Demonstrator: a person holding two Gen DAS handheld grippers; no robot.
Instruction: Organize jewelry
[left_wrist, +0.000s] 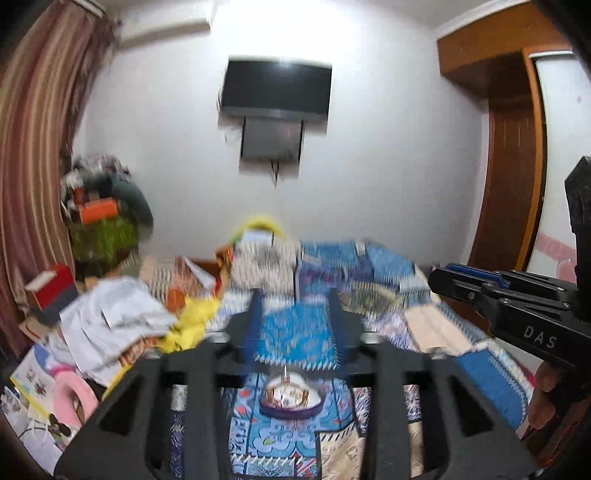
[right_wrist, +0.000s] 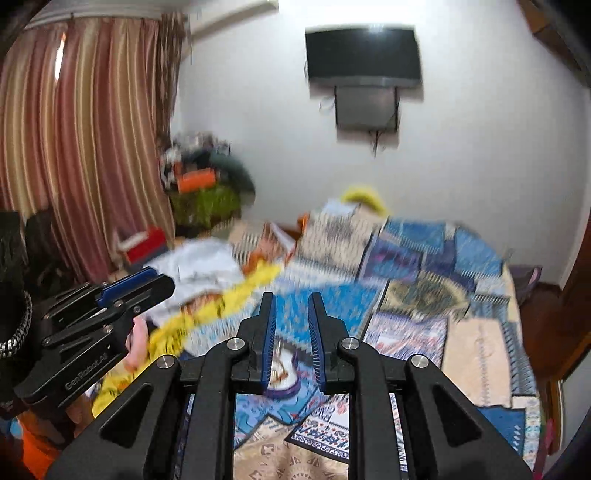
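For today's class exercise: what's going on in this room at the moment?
A person holds a left hand-held gripper and a right hand-held gripper above a patchwork bedspread. Both stand open and empty. A small round jewelry dish with gold pieces sits on the bedspread below them, untouched. The pictures are blurred.

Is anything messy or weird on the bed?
Yes. Clothes and a yellow cloth lie crumpled in a heap on the bed's left side. The little jewelry dish sits flat on the quilt, nothing spilled.
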